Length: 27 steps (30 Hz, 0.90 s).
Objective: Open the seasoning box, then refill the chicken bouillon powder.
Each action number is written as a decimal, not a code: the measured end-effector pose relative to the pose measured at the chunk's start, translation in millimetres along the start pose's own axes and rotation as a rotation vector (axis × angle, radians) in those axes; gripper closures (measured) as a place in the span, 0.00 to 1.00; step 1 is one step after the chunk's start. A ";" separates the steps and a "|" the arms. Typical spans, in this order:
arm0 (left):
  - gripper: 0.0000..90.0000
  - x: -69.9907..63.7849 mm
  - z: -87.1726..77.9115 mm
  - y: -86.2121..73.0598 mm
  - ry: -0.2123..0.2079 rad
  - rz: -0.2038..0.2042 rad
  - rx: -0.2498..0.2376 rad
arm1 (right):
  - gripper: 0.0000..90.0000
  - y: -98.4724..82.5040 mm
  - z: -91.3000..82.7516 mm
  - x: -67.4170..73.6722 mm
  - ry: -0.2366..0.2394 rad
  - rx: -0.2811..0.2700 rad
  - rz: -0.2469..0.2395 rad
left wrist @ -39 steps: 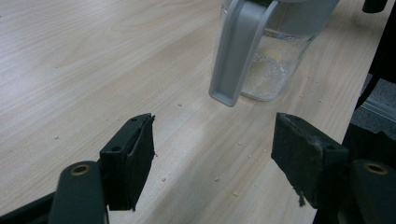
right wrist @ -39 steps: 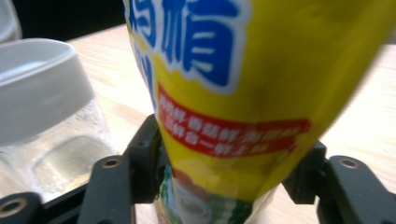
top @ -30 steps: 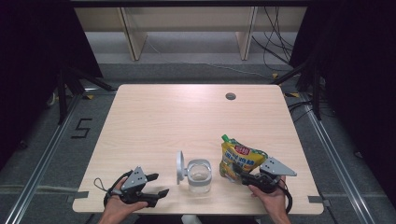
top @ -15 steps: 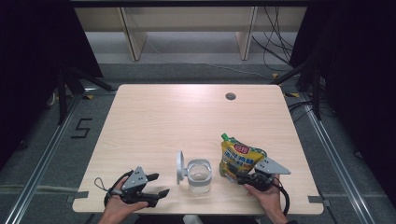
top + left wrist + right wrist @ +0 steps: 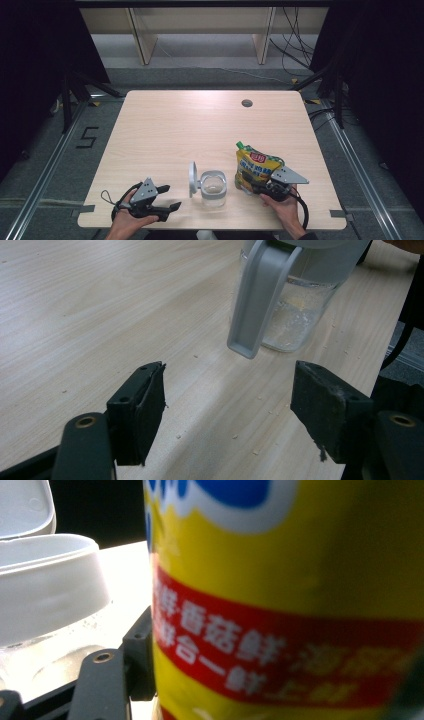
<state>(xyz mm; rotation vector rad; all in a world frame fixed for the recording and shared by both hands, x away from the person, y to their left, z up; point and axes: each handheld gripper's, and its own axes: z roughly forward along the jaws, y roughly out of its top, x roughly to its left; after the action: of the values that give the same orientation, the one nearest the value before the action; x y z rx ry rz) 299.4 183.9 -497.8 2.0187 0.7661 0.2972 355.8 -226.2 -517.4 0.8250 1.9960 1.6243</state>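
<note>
We are closing the right gripper's [image 5: 254, 186] jaws, just narrowing, around the yellow seasoning pouch [image 5: 256, 170] beside the open-lidded jar [image 5: 212, 188], the left gripper [image 5: 167, 206] idle and wide open; next we need a firm grip to lift and tip it.

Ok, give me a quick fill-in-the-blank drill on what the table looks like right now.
1. The yellow pouch stands between the jaws of the ____ claw.
2. The clear jar has its hinged lid flipped ____.
3. The left claw has nothing between its jaws, which stand ____.
4. On the table, the jar sits to the ____ of the pouch in the high view.

Missing words: right; open; open; left
</note>
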 end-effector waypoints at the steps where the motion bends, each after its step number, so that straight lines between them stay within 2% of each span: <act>1: 0.32 0.2 -0.1 0.0 0.000 0.001 -0.001 | 0.42 -0.1 1.7 -0.7 -0.008 -0.015 -0.013; 7: 0.32 0.2 -0.7 0.2 -0.008 -0.005 -0.010 | 0.47 1.1 2.8 -3.7 -0.006 -0.008 -0.034; 10: 0.32 0.5 0.0 0.0 -0.003 0.005 0.006 | 0.52 1.7 2.8 -2.5 0.007 -0.019 -0.002; 11: 0.32 0.6 -0.6 0.4 -0.002 0.017 0.010 | 0.53 3.1 1.6 -1.7 0.001 0.007 0.006; 12: 0.32 -1.1 0.0 0.3 -0.006 0.003 -0.004 | 0.53 4.0 1.3 1.8 -0.009 0.007 0.025; 13: 0.32 -1.1 0.0 0.3 -0.006 0.003 -0.004 | 0.54 4.5 3.5 -0.1 -0.004 -0.015 -0.006; 14: 0.32 -1.0 -0.1 0.2 -0.012 0.006 -0.010 | 0.54 6.0 1.0 1.9 -0.019 0.027 0.008; 15: 0.32 -1.0 -0.1 0.2 -0.012 0.006 -0.010 | 0.54 6.5 2.0 1.8 -0.007 0.015 0.003; 16: 0.32 -0.6 -0.8 -0.1 -0.012 0.008 -0.003 | 0.54 7.6 1.0 2.7 -0.018 0.021 -0.001; 17: 0.32 -1.2 -0.4 -0.7 -0.009 0.003 -0.015 | 0.54 7.9 1.2 5.5 -0.035 0.011 0.026; 18: 0.32 -2.1 -0.4 -0.6 -0.011 -0.008 -0.020 | 0.55 10.1 0.5 2.9 -0.021 0.041 -0.022; 19: 0.32 -0.5 -1.3 -0.1 -0.008 0.012 -0.011 | 0.55 10.6 1.2 4.1 -0.014 0.032 -0.021; 23: 0.32 -0.6 -1.4 -0.5 -0.008 0.005 -0.009 | 0.55 13.2 -2.0 7.9 -0.023 0.053 -0.018; 24: 0.33 -0.6 -1.4 -0.3 -0.007 0.003 -0.010 | 0.56 15.3 -1.0 7.4 -0.028 0.038 -0.075; 25: 0.33 -0.3 -2.0 0.2 -0.009 0.003 -0.003 | 0.56 15.7 -1.9 10.7 -0.016 0.051 -0.038; 26: 0.33 -0.4 -1.7 0.0 -0.008 0.003 -0.010 | 0.56 18.2 -4.7 12.5 -0.035 0.073 -0.058; 27: 0.33 -0.6 -1.5 -0.3 -0.005 0.002 -0.014 | 0.56 20.2 -6.0 12.8 -0.043 0.070 -0.095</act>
<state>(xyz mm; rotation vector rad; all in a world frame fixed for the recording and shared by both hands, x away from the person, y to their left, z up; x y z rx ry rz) 298.1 184.6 -497.1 2.0067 0.7572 0.2975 346.0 -219.0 -495.9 0.7712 2.0401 1.4792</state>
